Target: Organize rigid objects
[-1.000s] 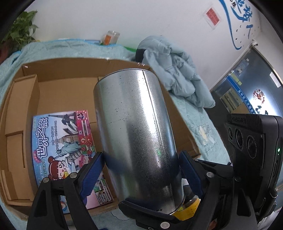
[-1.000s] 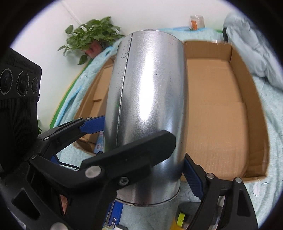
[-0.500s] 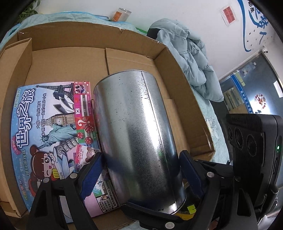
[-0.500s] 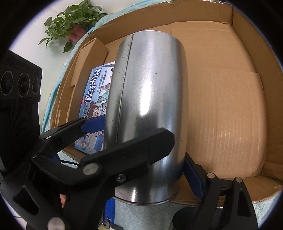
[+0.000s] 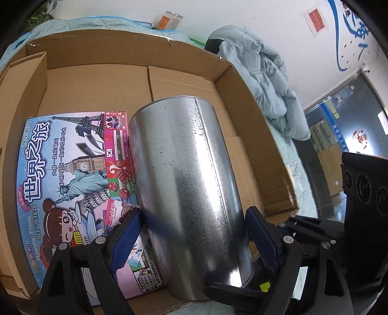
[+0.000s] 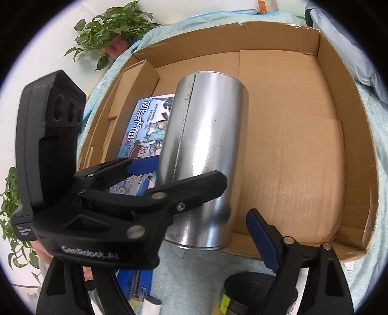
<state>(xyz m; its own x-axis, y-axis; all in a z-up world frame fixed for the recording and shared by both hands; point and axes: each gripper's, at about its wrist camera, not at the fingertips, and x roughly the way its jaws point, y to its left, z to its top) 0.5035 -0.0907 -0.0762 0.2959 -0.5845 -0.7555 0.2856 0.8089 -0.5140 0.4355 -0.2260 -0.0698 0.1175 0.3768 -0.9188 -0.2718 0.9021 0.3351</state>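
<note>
A leafy potted plant [image 6: 114, 26] stands by the white wall past the far left corner. A pale blue padded jacket [image 5: 264, 80] lies heaped along the right edge. An orange-labelled jar [image 5: 168, 20] sits at the far edge.

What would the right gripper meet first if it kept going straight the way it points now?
Probably the bare floor of the cardboard box, just right of the metal cylinder. The right gripper, jaws closing, looks clear of the cylinder; depth is uncertain.
</note>
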